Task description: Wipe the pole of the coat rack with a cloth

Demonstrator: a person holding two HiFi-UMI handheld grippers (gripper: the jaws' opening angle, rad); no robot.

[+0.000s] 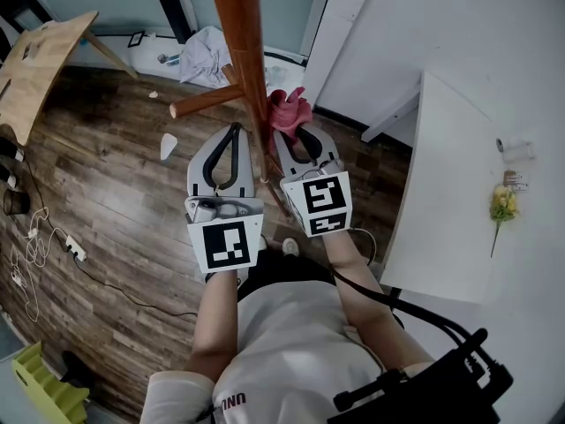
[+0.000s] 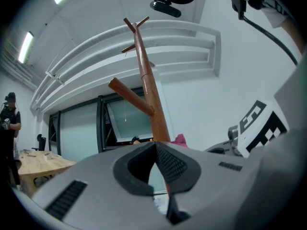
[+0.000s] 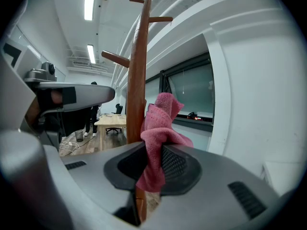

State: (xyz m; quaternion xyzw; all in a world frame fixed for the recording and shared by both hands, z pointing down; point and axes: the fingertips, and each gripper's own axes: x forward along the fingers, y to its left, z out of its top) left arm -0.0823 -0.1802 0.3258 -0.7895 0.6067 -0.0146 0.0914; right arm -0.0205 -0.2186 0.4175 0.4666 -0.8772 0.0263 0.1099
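Above wood-plank floor [image 1: 115,228], white table [image 1: 450,201], cloth [image 1: 290,109] beside pole [image 1: 243,34]

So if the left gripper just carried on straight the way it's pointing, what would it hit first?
Most likely the coat rack's pole, just below where a peg branches off. The pole rises right beyond the shut fingers of the left gripper, though how near it stands is hard to judge.

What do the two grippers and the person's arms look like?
Both the left gripper and the right gripper are grey, with black ridged jaw pads and a white cube bearing black square markers. A black cable runs beside the right forearm. The person wears a white short-sleeved shirt.
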